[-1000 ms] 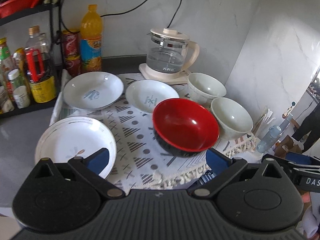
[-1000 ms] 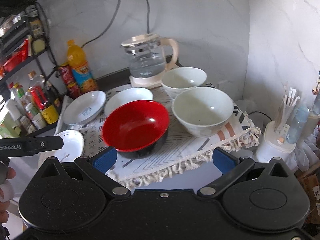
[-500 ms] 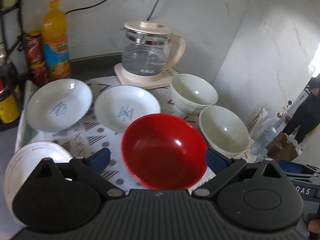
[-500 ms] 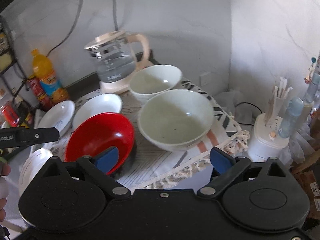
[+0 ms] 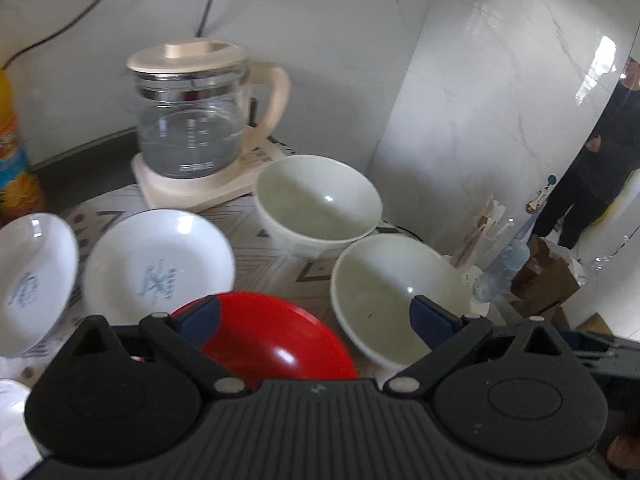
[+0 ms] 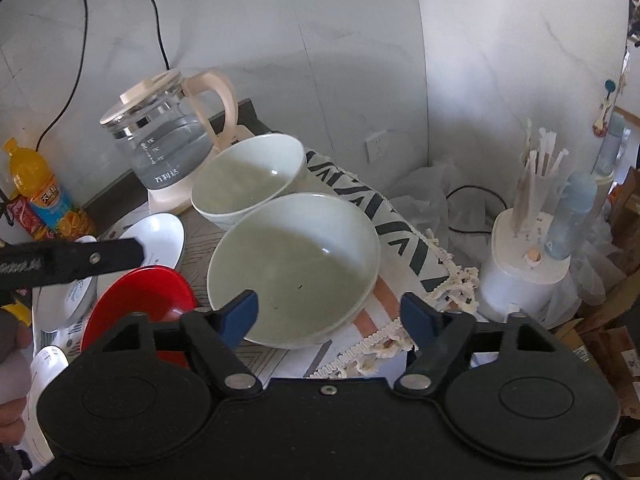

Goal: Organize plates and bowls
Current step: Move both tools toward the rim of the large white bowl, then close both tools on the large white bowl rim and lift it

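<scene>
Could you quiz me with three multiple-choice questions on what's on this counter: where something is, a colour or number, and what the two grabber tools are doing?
1. Where is the glass kettle?
A. Behind the bowls, by the wall
B. On the floor
C. Inside the red bowl

2. How many pale bowls stand beside the red bowl?
A. None
B. Two
C. Five

3. What state are the right gripper and left gripper in?
A. Both shut on plates
B. Both open, holding nothing
C. One is holding the kettle

Answers:
1 A: the kettle sits on its base behind the far pale bowl.
2 B: only the far one and the near pale bowl show.
3 B: the blue pads of each stand wide apart with nothing between them.
</scene>
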Demonstrator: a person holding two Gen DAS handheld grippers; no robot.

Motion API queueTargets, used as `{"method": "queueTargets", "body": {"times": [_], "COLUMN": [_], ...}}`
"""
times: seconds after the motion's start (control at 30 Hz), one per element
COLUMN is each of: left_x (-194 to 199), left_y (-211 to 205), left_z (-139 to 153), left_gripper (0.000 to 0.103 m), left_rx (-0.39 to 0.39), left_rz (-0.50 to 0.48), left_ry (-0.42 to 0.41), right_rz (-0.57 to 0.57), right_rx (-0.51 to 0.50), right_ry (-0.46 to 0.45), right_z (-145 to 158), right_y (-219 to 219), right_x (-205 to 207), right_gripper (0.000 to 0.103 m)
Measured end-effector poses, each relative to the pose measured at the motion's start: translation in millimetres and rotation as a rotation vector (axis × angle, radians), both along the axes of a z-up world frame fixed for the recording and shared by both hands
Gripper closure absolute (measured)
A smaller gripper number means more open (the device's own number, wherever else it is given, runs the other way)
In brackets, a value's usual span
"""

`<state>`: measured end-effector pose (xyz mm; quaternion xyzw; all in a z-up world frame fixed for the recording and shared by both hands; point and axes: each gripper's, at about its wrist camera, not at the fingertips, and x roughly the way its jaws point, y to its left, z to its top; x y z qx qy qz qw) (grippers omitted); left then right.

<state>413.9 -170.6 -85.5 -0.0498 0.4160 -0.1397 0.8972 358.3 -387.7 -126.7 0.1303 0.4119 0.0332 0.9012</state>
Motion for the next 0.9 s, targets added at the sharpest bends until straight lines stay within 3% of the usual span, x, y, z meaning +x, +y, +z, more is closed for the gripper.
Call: {"method": "queueTargets", "body": {"times": [0.2,0.37,0.63,0.8,0.9], "left_x": [26.7,50.8,81.8,91.3,93.7], "left_y": [-19.2,-34.4,-46.1,-54.3,-56.4], "left_z": [-16.3,-36.0,-72.0,-88.2,-91.4], "left_gripper": [0.016,0.044,0.062,0.081,0.090], "left_rx": [-0.001,0.007,0.042,0.047,0.080], "left_rz": [-0.047,-0.074,-0.086,-0.100,-0.085], "left_ry": [0.044,0.101,0.203,0.270,0.259], "right_rz": [-0.022,-0.032,-0.054,-0.076,-0.087], "right_rx": [0.019,0.041,0.069,0.067,0.071], "right_ry": [0.049,0.083,0.147,0.178,0.176], "right_z": [-15.0,-26.8,-48.6,-60.9,-63.0], "right_y": [-3.7,-9.2,-11.3,-9.9,-13.5], "right_x": [17.2,30.2,49.7,58.1,59.6], "right_gripper": [0.043,0.056,0.058,0.082,0.085]}}
